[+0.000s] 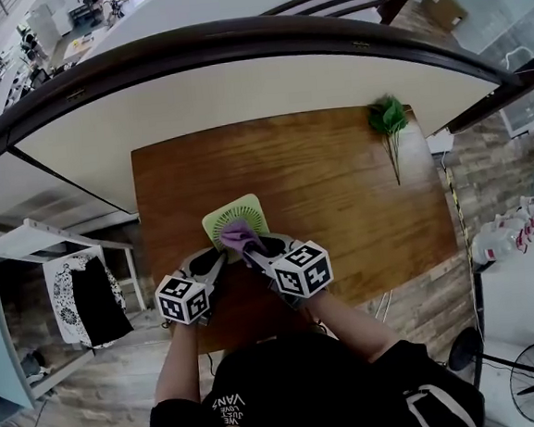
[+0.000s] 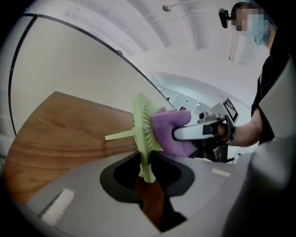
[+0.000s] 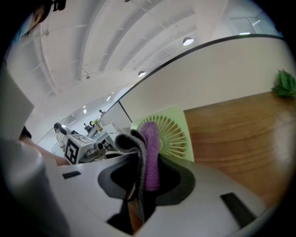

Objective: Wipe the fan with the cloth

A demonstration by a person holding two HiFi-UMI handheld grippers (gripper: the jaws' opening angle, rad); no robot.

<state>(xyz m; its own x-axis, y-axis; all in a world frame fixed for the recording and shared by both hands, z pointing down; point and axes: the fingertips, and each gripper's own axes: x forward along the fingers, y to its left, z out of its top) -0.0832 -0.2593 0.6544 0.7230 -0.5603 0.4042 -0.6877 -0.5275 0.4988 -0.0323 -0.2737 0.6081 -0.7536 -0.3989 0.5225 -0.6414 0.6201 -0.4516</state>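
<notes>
Nearest, the left gripper (image 1: pixel 217 256) pinches the rim of the light-green plastic fan (image 1: pixel 235 216) over the brown wooden table (image 1: pixel 339 183), while the right gripper (image 1: pixel 248 247), clamped on the folded purple cloth (image 1: pixel 237 234), presses its grille mid-wipe; next probably comes a firm sweep across.

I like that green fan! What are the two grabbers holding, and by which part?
The left gripper pinches the green fan by the lower edge of its frame. The right gripper pinches the purple cloth by a bunched fold.
</notes>
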